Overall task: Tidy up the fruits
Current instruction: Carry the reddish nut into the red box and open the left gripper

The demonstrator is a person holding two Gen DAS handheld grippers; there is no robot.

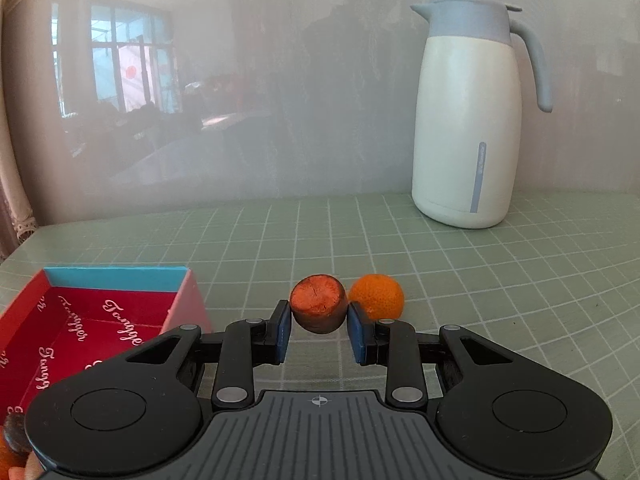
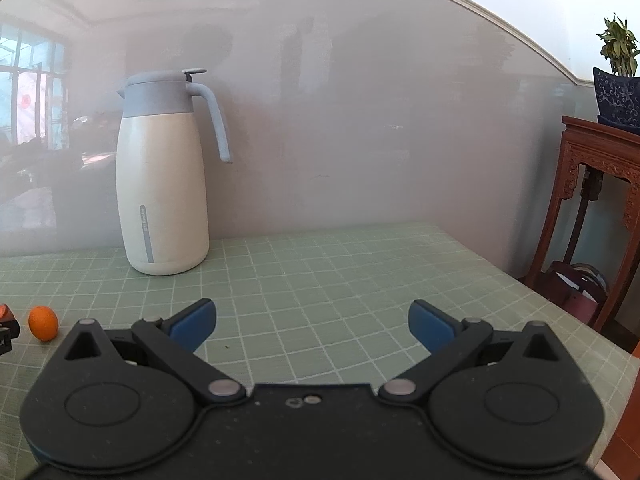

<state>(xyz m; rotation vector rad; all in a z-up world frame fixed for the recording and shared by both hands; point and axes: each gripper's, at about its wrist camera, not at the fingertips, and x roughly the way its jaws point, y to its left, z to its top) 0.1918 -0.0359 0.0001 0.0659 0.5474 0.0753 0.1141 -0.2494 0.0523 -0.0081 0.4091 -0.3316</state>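
Note:
In the left wrist view my left gripper [image 1: 319, 330] is shut on a red-orange fruit piece with a cut face [image 1: 319, 308], its blue pads [image 1: 283, 330] pressing both sides. An orange mandarin [image 1: 377, 296] lies on the green grid mat just right of it. A red open box with a blue inner wall [image 1: 116, 278] sits to the left. In the right wrist view my right gripper [image 2: 312, 326] is open and empty above the mat. The mandarin [image 2: 43, 323] and a bit of the held fruit [image 2: 5, 312] show at its far left.
A white thermos jug with a grey-blue lid and handle [image 1: 468, 128] stands at the back by the wall, also in the right wrist view [image 2: 162, 184]. A carved wooden stand [image 2: 592, 208] with a potted plant stands past the table's right edge. Fruit bits [image 1: 12, 444] show at the bottom left.

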